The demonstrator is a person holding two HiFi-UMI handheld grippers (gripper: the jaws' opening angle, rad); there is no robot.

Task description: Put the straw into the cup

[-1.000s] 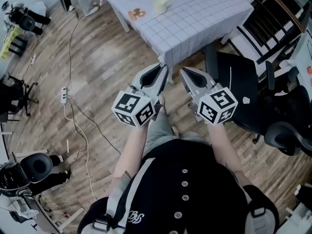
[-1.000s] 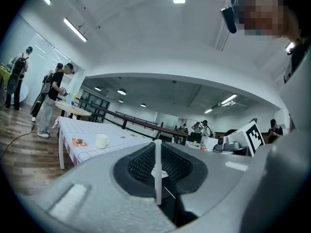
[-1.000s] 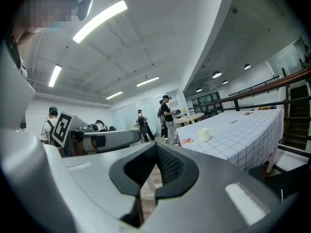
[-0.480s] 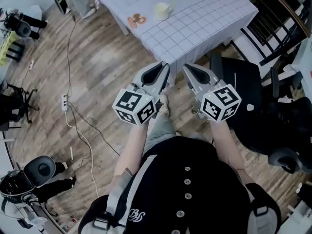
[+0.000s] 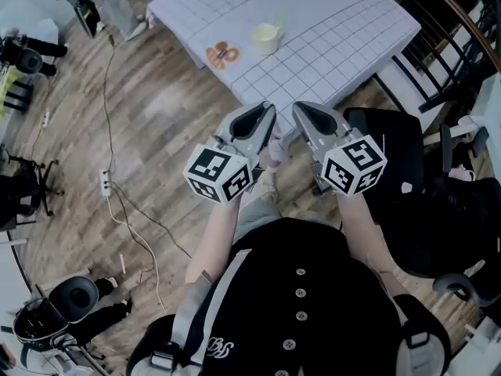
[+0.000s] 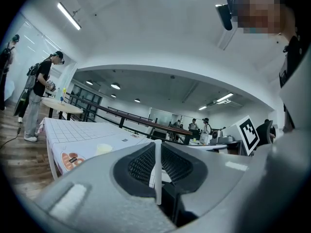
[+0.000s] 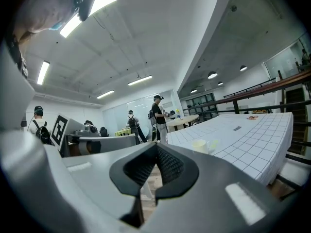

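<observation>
- My left claw (image 5: pixel 264 111) pinches the thin white straw (image 6: pixel 157 174) upright; my right claw (image 7: pixel 156 147) is closed and empty.
- The cup (image 5: pixel 266 36) stands ahead on the table (image 5: pixel 352 30).
- The straw looks light and crushable; a gentle grip near its middle suits it.

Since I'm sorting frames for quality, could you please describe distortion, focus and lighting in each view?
Head view: wide-angle warp toward the borders, table evenly lit. Left gripper view: dark rounded corners; straw clear, foreground soft. Right gripper view: ceiling lights blow out; cup small but readable.
</observation>
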